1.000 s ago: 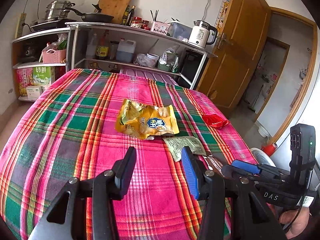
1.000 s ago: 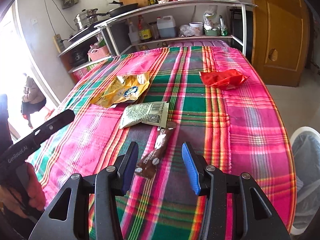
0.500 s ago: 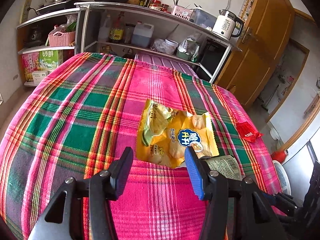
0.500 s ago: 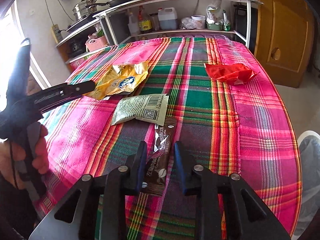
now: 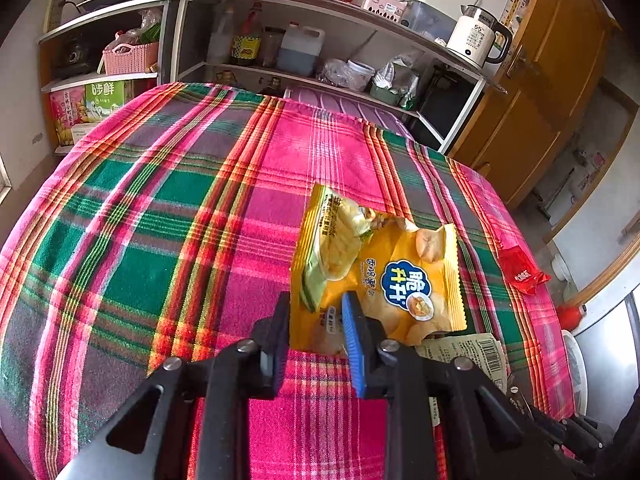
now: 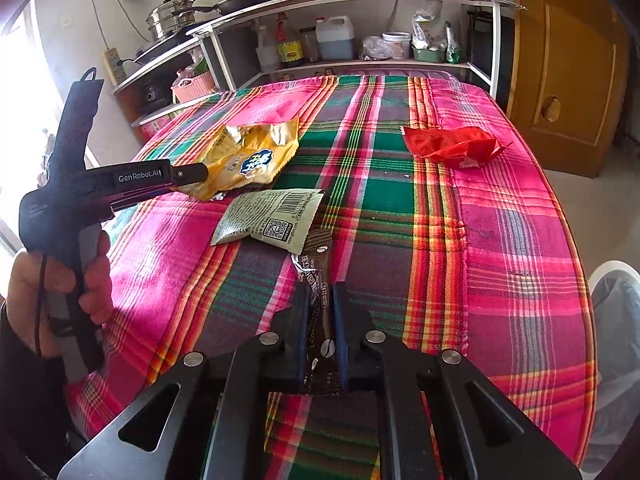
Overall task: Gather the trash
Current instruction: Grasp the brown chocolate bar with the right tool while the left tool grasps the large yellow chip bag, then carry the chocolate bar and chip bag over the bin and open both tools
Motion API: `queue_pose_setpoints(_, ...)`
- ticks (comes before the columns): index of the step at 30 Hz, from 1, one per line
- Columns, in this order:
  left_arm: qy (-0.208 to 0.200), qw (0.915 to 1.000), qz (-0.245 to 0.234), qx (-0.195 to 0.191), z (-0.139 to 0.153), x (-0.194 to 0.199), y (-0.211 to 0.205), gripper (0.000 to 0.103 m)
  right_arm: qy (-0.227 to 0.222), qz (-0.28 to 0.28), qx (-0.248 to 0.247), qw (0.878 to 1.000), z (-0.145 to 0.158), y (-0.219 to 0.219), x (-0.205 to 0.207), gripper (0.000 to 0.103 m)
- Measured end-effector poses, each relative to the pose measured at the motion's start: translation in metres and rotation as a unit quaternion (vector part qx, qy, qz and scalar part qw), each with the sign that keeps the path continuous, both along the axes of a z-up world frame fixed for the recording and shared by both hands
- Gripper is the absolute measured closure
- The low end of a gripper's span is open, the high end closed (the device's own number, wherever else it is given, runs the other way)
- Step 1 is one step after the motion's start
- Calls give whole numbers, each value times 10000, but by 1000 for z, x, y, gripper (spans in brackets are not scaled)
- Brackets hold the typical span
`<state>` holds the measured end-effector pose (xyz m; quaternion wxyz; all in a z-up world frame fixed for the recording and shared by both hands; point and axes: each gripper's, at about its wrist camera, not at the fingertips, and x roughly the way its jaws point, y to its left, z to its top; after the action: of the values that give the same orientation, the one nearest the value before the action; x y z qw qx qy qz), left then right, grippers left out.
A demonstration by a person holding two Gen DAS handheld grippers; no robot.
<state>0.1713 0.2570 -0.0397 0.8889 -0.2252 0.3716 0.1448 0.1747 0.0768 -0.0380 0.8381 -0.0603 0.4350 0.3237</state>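
On the plaid tablecloth (image 5: 160, 240) lies a crumpled yellow chip bag (image 5: 384, 264). My left gripper (image 5: 314, 312) has its jaws closing, with the bag's near left corner between them; the bag still looks flat. The right wrist view shows that gripper (image 6: 202, 174) at the edge of the yellow bag (image 6: 252, 156). My right gripper (image 6: 320, 300) is shut on the near end of a brown stick wrapper (image 6: 316, 256). A pale green packet (image 6: 272, 220) lies just beyond it, and a red wrapper (image 6: 452, 146) rests far right.
A hand (image 6: 96, 276) holds the left gripper's handle at the table's left edge. Metal shelves (image 6: 360, 0) with bottles, pans and a kettle stand behind the table, beside a wooden door (image 6: 568, 60). A white bin (image 6: 616, 280) sits on the floor at right.
The left gripper moved forward to the yellow bag and narrowed its jaws around the bag's corner. The right gripper stayed put and closed onto the brown wrapper.
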Motion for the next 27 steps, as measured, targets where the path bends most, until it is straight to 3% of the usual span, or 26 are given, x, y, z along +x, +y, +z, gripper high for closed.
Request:
queue_pose_setpoints(12, -493, 9985, -239, 20, 22, -29, -23, 100, -78, -217, 120, 9997, 11, -33, -9, 93)
queue_pose_setpoints(27, -1210, 9912, -503, 193, 80, -63, -63, 102, -310, -599, 373, 9970, 35, -85, -29, 93)
